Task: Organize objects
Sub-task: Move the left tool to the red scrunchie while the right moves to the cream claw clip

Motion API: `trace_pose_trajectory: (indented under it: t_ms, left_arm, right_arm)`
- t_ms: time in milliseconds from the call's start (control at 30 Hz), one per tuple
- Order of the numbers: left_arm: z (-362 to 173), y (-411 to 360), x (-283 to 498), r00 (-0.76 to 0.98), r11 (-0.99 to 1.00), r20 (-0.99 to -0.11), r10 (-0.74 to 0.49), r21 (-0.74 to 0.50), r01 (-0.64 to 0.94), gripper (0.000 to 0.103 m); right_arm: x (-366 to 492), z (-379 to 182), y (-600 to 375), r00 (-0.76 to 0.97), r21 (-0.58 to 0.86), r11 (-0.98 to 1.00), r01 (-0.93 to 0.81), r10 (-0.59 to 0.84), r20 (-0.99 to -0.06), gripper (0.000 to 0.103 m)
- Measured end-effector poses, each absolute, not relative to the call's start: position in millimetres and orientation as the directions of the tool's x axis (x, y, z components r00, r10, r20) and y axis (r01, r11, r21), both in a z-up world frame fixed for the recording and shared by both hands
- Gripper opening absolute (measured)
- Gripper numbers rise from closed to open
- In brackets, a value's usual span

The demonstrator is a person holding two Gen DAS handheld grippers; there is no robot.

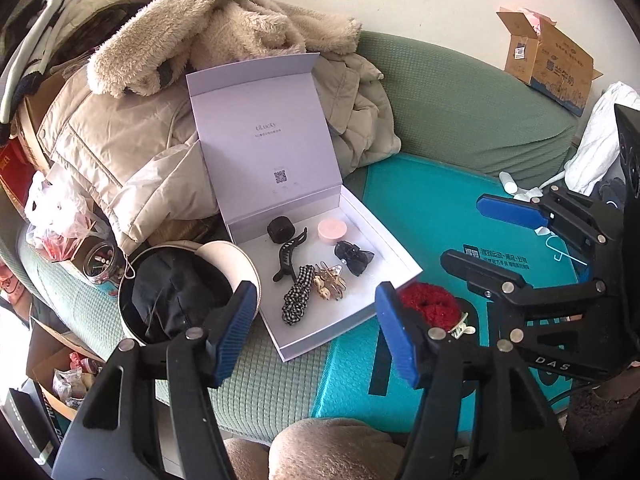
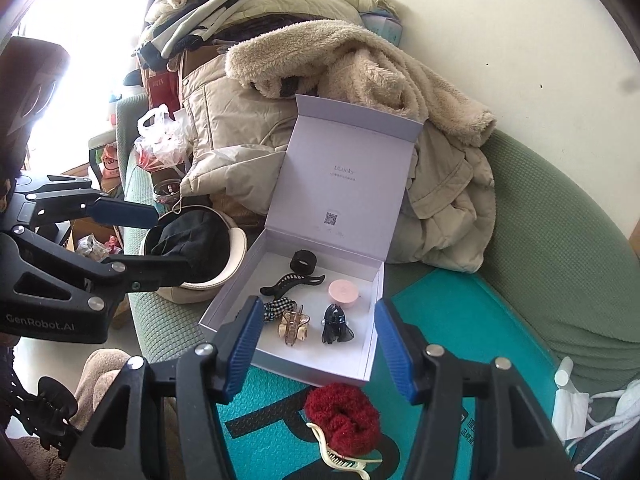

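Hair accessories are gathered in a white box (image 1: 404, 264) whose lid (image 1: 264, 128) is propped upright against a beige jacket (image 1: 132, 160). The box is set on a green sofa (image 1: 460, 112), partly over a teal mat (image 1: 440, 208). Inside are seen a black ring (image 1: 281, 230), a black clip (image 1: 289, 255), a pink disc (image 1: 332, 231), a black bow (image 1: 354, 256), a checked scrunchie (image 1: 297, 294) and a tan clip (image 1: 328, 284). The black clip is laid with its long axis running diagonally from the box's open edge toward the hinge. A red scrunchie (image 2: 342, 414) and a cream clip (image 2: 344, 460) are left on the mat, just outside the box. A hat (image 1: 176, 296) is lying beside the box.

The left claw (image 1: 316, 332) is held above the box's near corner, angled downward, jaws apart and nothing between them. The right claw (image 2: 316, 346) is likewise tilted down over the box edge, jaws apart and empty.
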State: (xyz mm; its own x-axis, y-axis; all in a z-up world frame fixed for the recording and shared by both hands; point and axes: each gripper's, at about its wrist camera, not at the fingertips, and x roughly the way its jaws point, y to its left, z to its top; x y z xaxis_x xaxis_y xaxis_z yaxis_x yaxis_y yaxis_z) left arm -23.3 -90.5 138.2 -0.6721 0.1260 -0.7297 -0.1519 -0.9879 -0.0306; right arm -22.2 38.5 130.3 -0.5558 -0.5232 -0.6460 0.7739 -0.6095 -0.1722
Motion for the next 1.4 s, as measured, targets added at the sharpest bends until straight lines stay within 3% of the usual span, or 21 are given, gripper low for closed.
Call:
trace_pose_trajectory:
  t_ms: [267,433,767,1400]
  left_arm:
    - [130,-80,11,-0.674,-0.989,-0.728,0.129,-0.041,-0.144,0.062]
    - [122,-71,30,-0.671,-0.988,-0.729,0.132,-0.042,-0.15,0.07]
    - [89,-43,56,-0.627,-0.98,-0.762,0.16,-0.047,-0.193,0.071]
    - [-2,-3,23,-0.489,-0.966,-0.842,0.227,-0.13,-0.226,0.071]
  right_arm:
    - [-6,122,62,-0.557,-0.151,-0.632,0.76,-0.514,-0.652,0.058]
    - [4,113,78,-0.552,-0.132,-0.644,0.754,-0.511,-0.659,0.058]
    - [21,86,105,-0.54,-0.104,-0.673,0.732,-0.48,-0.691,0.058]
    - [-1,0,156,-0.483,-0.024,-0.764,0.645,-0.383,-0.787,0.058]
